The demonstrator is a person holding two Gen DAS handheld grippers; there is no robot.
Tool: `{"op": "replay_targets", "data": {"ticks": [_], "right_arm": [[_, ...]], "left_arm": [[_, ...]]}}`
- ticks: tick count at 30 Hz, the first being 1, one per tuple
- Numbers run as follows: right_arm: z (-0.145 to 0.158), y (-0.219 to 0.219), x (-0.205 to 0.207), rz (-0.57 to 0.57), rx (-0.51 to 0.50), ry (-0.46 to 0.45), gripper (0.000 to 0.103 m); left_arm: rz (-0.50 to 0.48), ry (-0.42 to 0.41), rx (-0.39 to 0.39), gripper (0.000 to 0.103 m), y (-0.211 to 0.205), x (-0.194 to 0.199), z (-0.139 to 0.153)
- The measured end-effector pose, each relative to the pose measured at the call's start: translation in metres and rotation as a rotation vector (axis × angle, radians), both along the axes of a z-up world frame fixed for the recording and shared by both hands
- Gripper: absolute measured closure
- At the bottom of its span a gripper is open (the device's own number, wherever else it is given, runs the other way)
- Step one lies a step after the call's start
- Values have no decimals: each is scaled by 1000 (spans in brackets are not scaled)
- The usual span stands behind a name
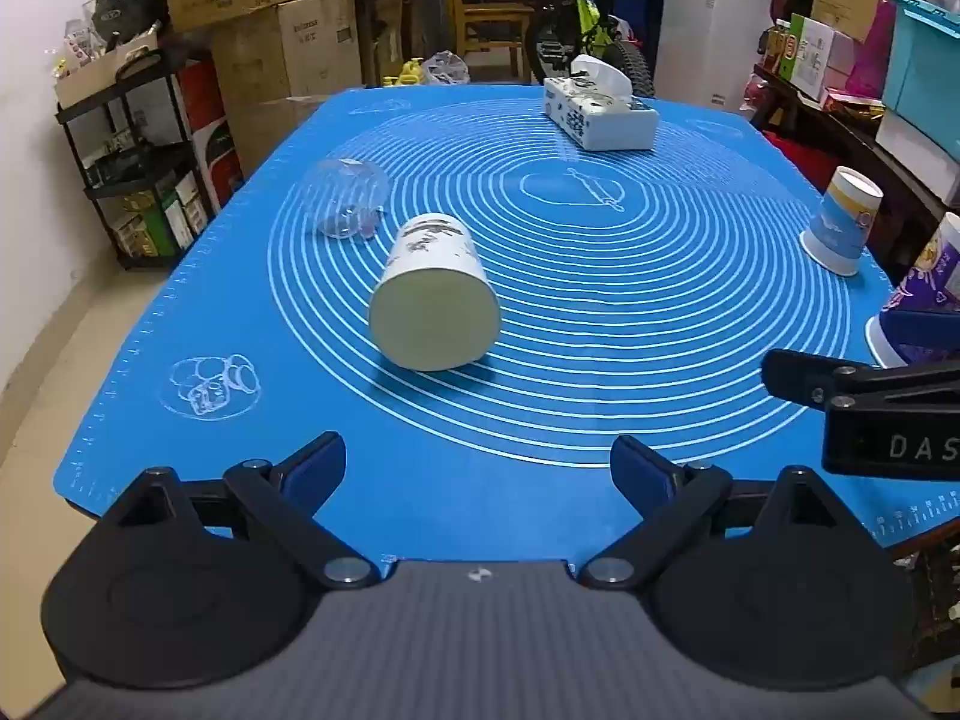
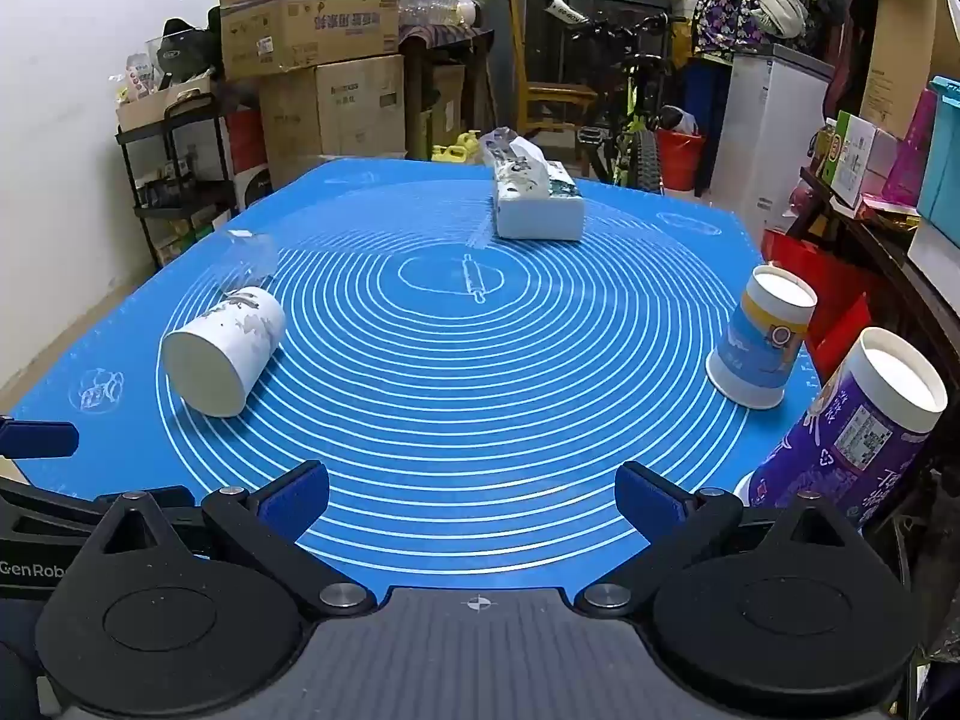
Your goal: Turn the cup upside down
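Note:
A white paper cup [image 1: 433,294] with grey print lies on its side on the blue mat [image 1: 540,420], its flat base towards me; it also shows in the right wrist view [image 2: 225,351]. A clear plastic cup [image 1: 348,198] lies on its side just behind it, faint in the right wrist view [image 2: 246,258]. A blue and yellow cup [image 2: 759,339] and a purple cup [image 2: 852,432] stand upside down at the right edge. My left gripper [image 1: 478,465] is open and empty, short of the white cup. My right gripper [image 2: 472,495] is open and empty over the mat's near edge.
A tissue box [image 2: 537,201] sits at the far side of the mat [image 2: 480,420]. Cardboard boxes [image 2: 312,30], a black shelf rack [image 2: 180,180], a bicycle and a white cabinet [image 2: 774,132] surround the table. The right gripper's finger [image 1: 840,384] enters the left wrist view at right.

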State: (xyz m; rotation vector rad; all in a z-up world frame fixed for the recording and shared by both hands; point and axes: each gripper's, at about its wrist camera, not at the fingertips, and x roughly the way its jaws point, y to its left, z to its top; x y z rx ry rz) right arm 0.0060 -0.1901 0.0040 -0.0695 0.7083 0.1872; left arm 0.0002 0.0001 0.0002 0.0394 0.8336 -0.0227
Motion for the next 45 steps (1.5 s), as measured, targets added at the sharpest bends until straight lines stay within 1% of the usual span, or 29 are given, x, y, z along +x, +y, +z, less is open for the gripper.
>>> {"op": "replay_targets", "data": {"ticks": [4,5,6,7,9,10,45], "right_arm": [[2,-1,0,-1,-2,-5,2],[3,-1,0,-2,-3,-7,2],[4,-2,-1,-3,-3,-10,2],[-3,2,1,2,-4,-2,2],[-3,3,0,0,-6,-6,2],[1,-1,4,6,0,14,2],[0,-3,2,6,-5,12,2]], "left_arm": [[12,-13,28,9,-1,1,1],[11,-22,47,9,-11,-2,0],[8,-21,38,9,-9,-2,0],[2,-6,30,9,-8,1,2],[-6,-14,0,9,-3,0,0],[-8,-15,0,9,-1,0,0],[-27,-16,13,9,-6,-1,0]]}}
